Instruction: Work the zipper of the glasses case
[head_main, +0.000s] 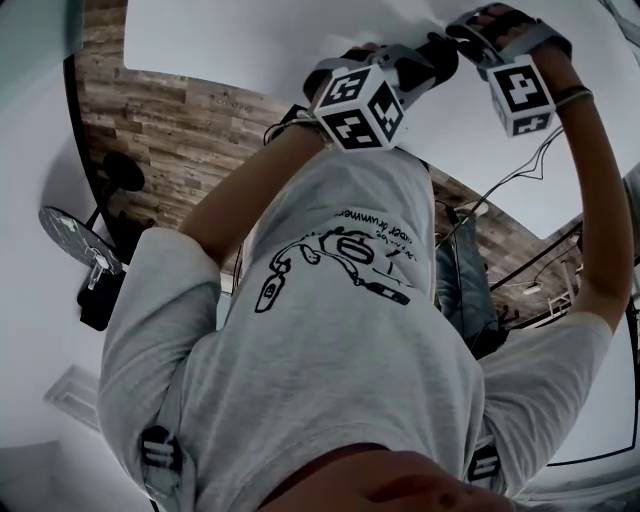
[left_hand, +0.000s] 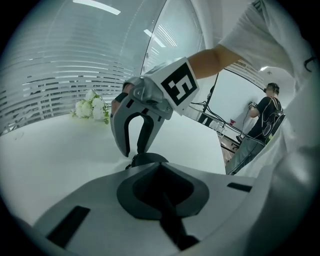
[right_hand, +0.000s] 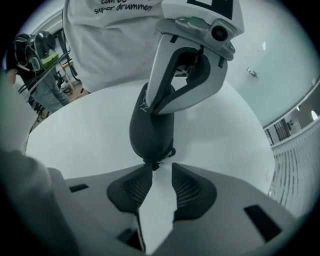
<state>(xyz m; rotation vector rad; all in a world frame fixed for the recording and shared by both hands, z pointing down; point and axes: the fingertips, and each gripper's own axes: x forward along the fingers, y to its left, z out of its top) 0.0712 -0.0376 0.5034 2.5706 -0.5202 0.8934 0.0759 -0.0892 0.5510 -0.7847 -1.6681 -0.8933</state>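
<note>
A dark glasses case (right_hand: 150, 127) lies on the white table (right_hand: 85, 140), its zipper pull (right_hand: 156, 164) at the end nearest my right gripper. My right gripper (right_hand: 161, 167) is open; bare table shows between its pads, and the pull sits just off its tips, not pinched. My left gripper (right_hand: 162, 102) comes down on the case's far end and is shut on it. In the left gripper view, the case (left_hand: 147, 159) shows only as a dark edge beyond the closed left gripper (left_hand: 159, 167), with the right gripper (left_hand: 133, 149) just past it. The head view shows only the marker cubes (head_main: 360, 105).
A bunch of white flowers (left_hand: 92, 109) lies far back on the table. The table's curved edge (left_hand: 222, 150) runs at the right, with a person (left_hand: 267, 112) standing beyond it by racks and cables. My own torso (right_hand: 115, 40) is close behind the case.
</note>
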